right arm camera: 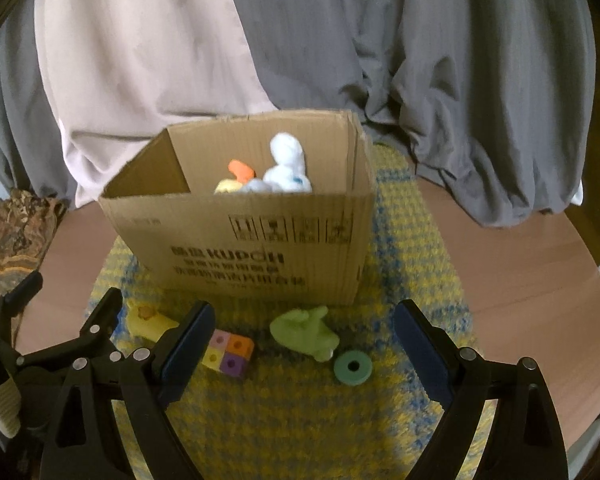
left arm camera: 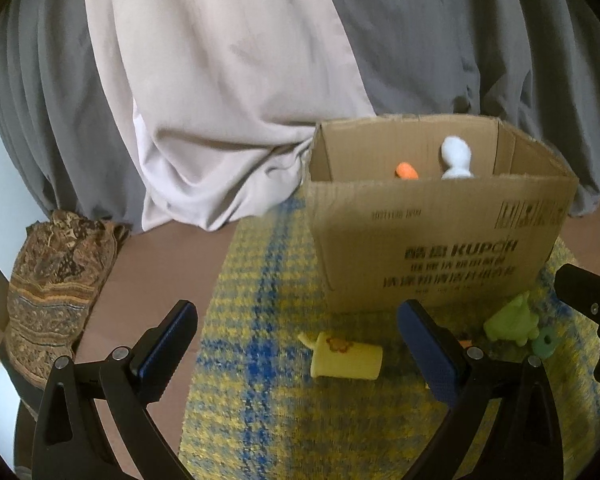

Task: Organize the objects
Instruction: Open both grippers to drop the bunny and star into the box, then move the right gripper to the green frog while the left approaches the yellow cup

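Observation:
An open cardboard box [left arm camera: 440, 240] [right arm camera: 240, 240] stands on a yellow and blue rug [left arm camera: 260, 400]. It holds a white plush toy [right arm camera: 286, 164], an orange toy [right arm camera: 240, 170] and other soft things. In front of it, on the rug, lie a yellow toy cup [left arm camera: 346, 360] on its side, a multicoloured cube [right arm camera: 228, 354], a green toy figure [right arm camera: 304, 332] and a teal ring [right arm camera: 353, 367]. My left gripper [left arm camera: 300, 344] is open above the rug, the yellow cup lying ahead between its fingers. My right gripper [right arm camera: 304, 348] is open too, with the green figure and ring ahead of it.
Grey and beige cloth [left arm camera: 220, 80] hangs in folds behind the box. A patterned brown fabric bundle [left arm camera: 56, 280] sits on the brown floor [right arm camera: 520, 280] to the left of the rug. The two grippers are side by side, each showing at the edge of the other's view.

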